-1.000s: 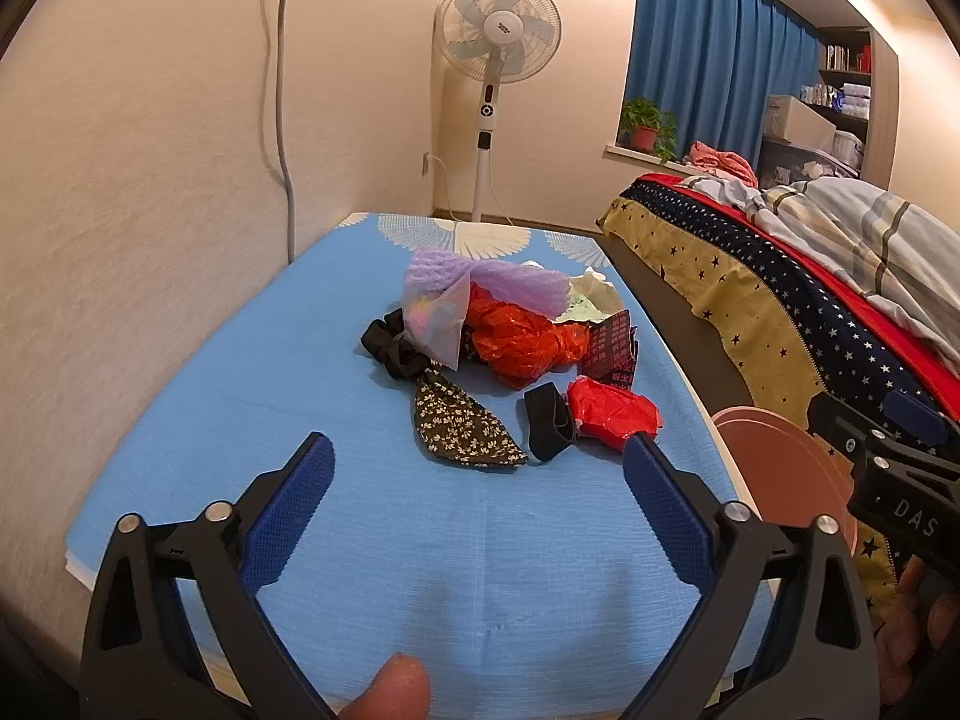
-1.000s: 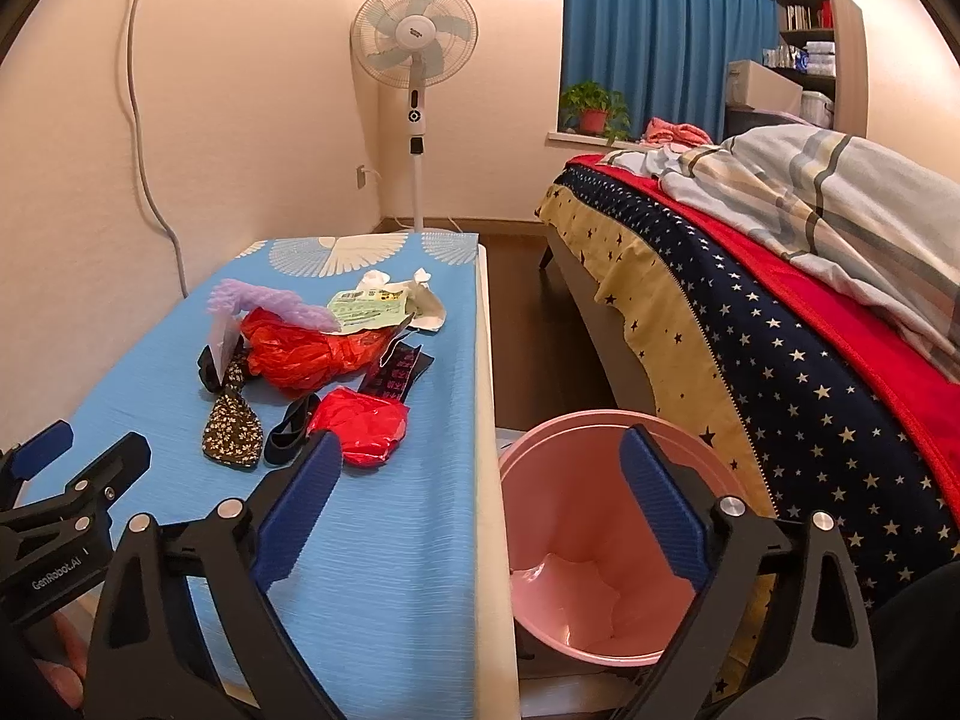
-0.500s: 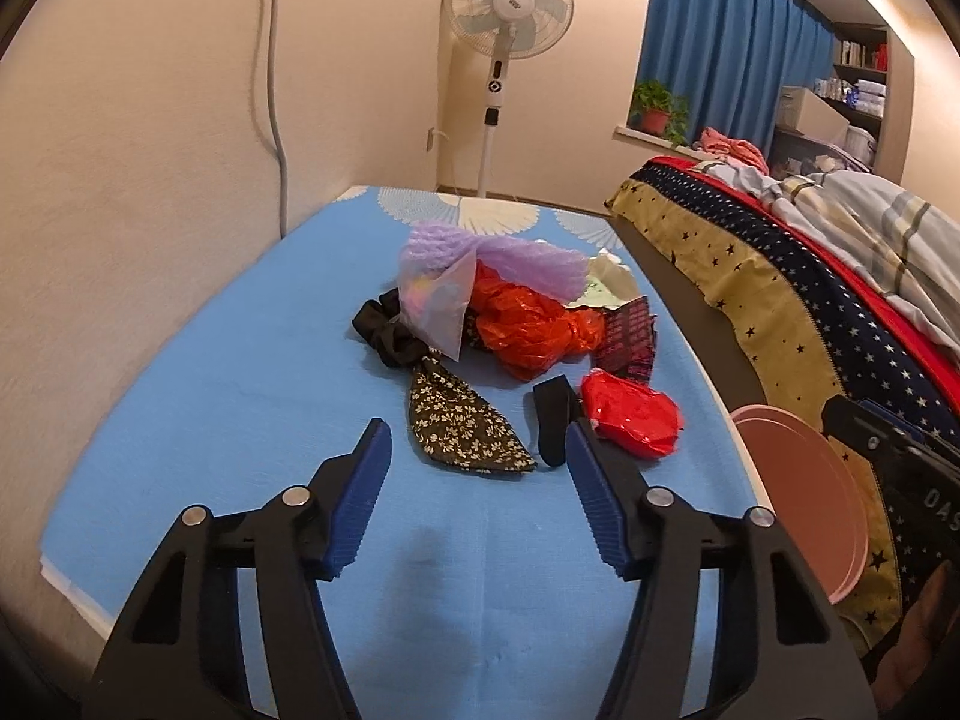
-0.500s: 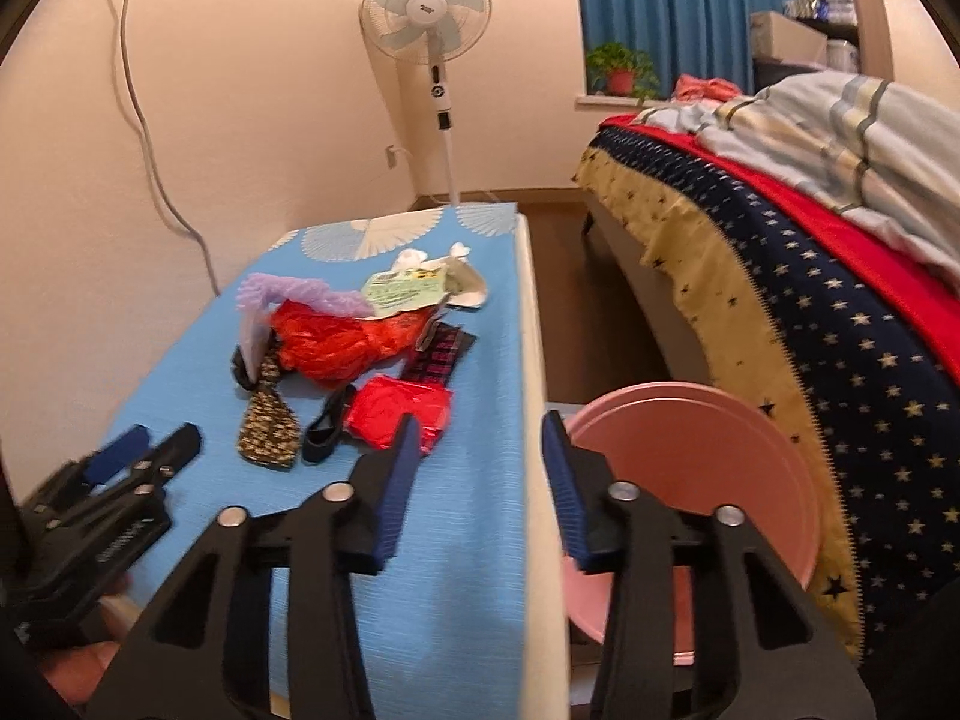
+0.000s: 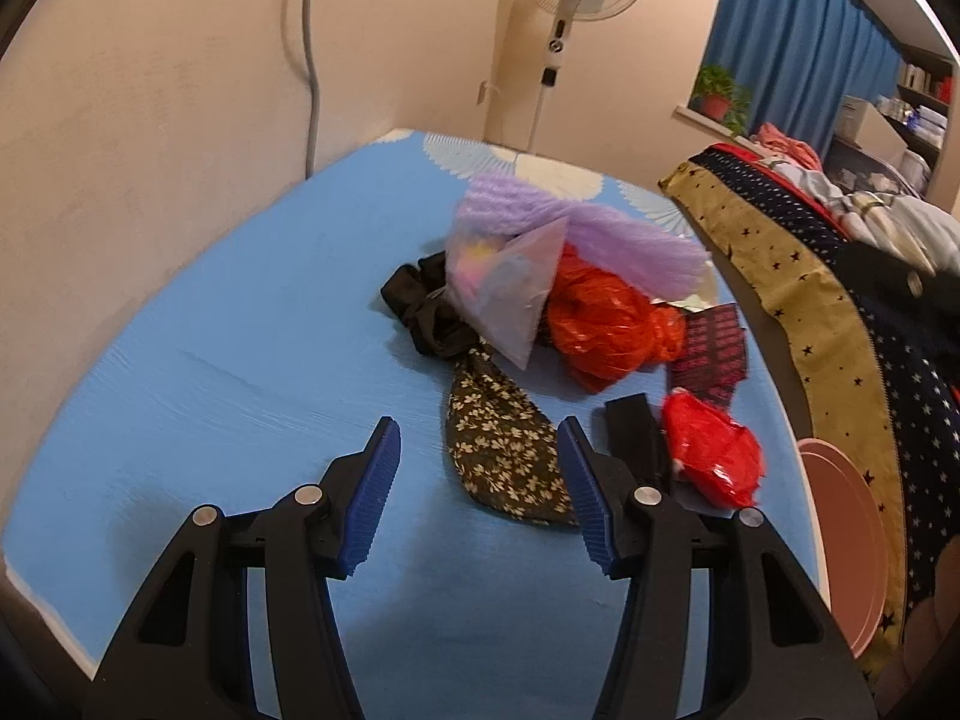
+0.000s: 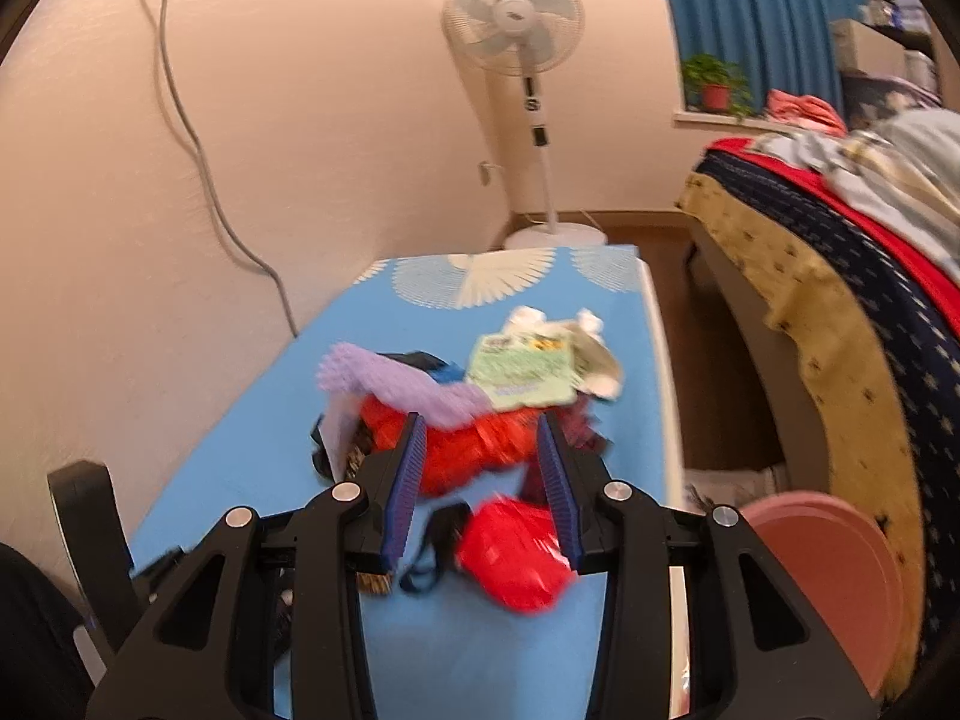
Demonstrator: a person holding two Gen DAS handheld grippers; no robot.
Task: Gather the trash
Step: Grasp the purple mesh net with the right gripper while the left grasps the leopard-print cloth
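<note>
Trash pile (image 5: 558, 306) sits mid blue mat (image 5: 240, 360); right-cam view blurred. Pink bin (image 6: 834, 576) right of the mat, rim cut off. Left gripper (image 5: 477, 495) closing, right gripper (image 6: 483, 480) opening, both w/ nothing clasped.

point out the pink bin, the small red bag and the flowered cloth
pink bin (image 6: 840, 570), right wrist view, on its rim
small red bag (image 5: 714, 450), left wrist view, middle of the crumpled plastic
flowered cloth (image 5: 498, 438), left wrist view, on its wide lower part
</note>
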